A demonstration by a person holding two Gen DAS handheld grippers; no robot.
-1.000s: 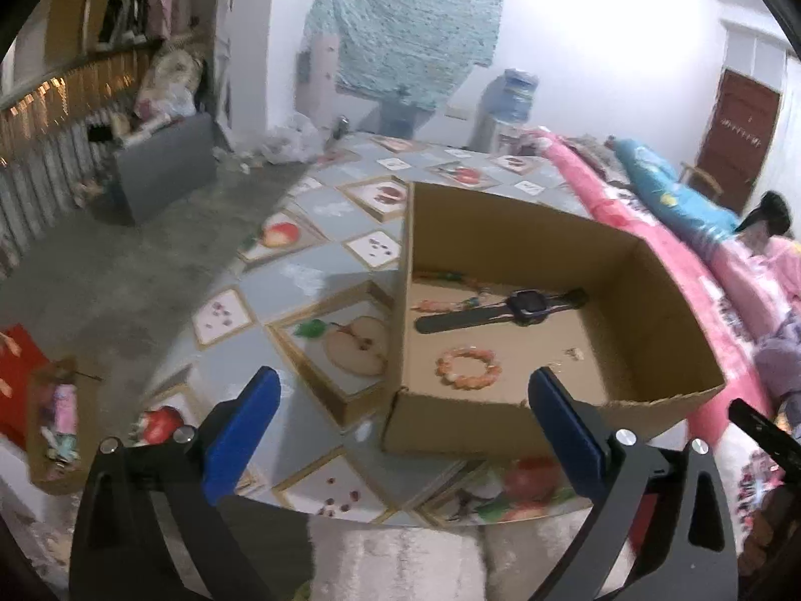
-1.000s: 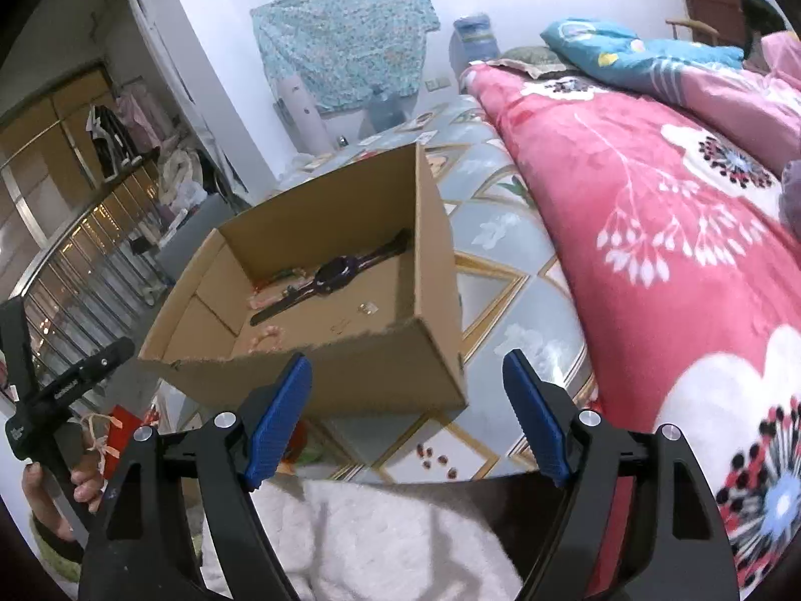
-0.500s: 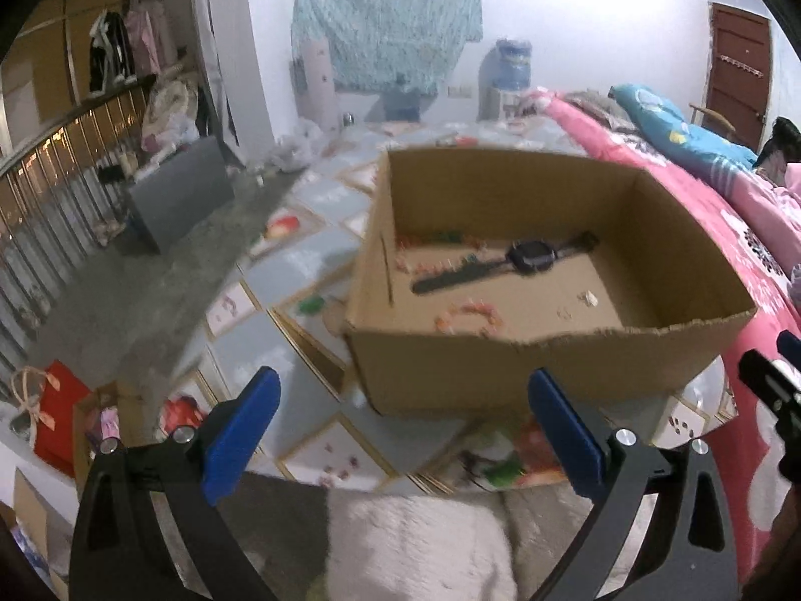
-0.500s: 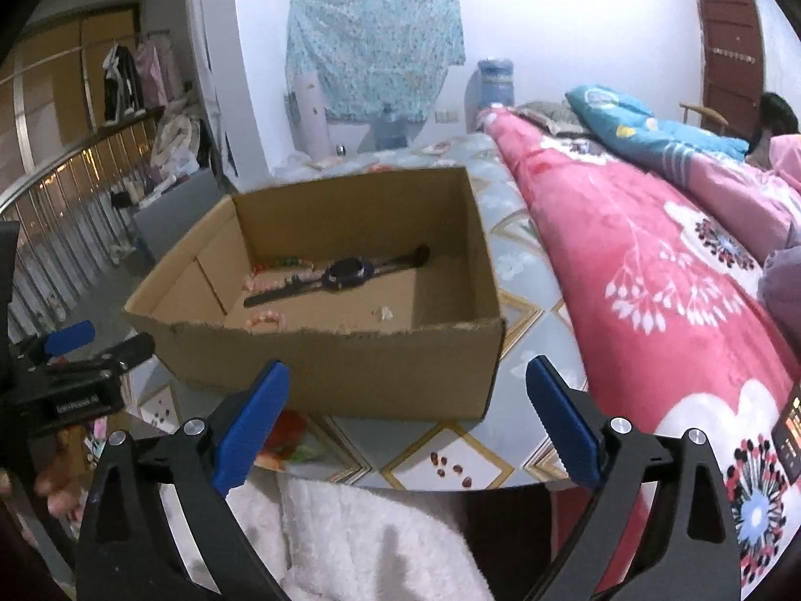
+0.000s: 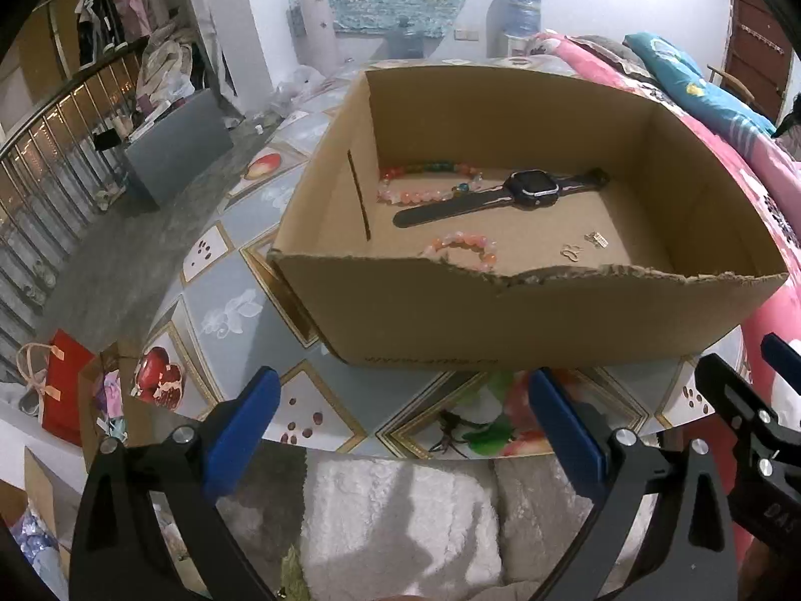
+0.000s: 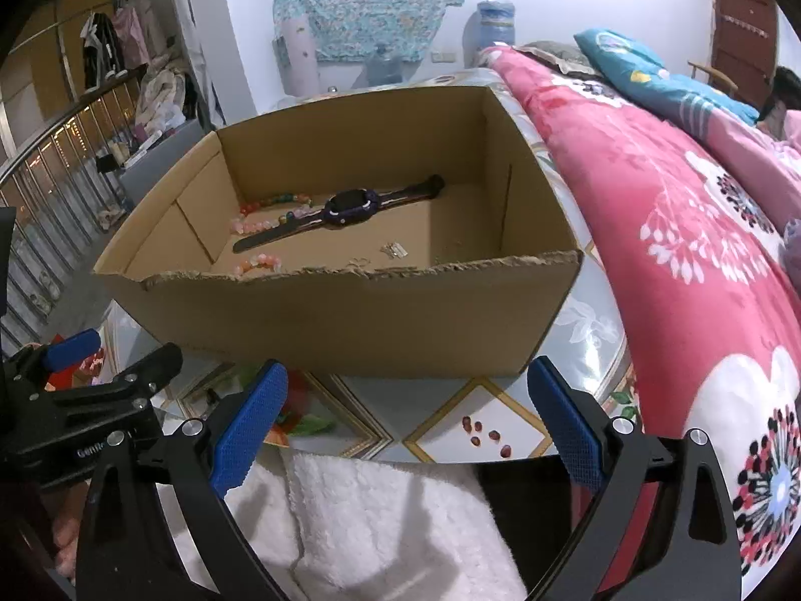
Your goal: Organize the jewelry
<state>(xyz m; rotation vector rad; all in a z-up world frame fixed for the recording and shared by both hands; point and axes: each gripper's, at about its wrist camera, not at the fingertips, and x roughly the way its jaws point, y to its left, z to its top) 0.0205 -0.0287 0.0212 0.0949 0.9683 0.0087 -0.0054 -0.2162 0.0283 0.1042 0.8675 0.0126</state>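
An open cardboard box (image 5: 500, 320) (image 6: 350, 320) stands on the patterned table. Inside lie a black watch (image 5: 500, 195) (image 6: 345, 208), a long bead string (image 5: 425, 180) (image 6: 270, 210), a pink bead bracelet (image 5: 463, 248) (image 6: 260, 264) near the front wall, and small metal earrings (image 5: 583, 245) (image 6: 393, 249). My left gripper (image 5: 400, 425) is open and empty, just short of the box's front wall. My right gripper (image 6: 405, 410) is open and empty, also in front of the box. Each gripper shows at the edge of the other's view.
A white fluffy cloth (image 5: 400, 526) (image 6: 375, 526) lies below both grippers. A pink floral bed (image 6: 676, 230) lies right of the table (image 5: 240, 310). Left are a concrete floor, a grey cabinet (image 5: 175, 150), a railing and a red bag (image 5: 60, 390).
Both grippers have swung to face the box squarely and drawn closer to its front wall. Both stayed open and empty. The jewelry has not moved.
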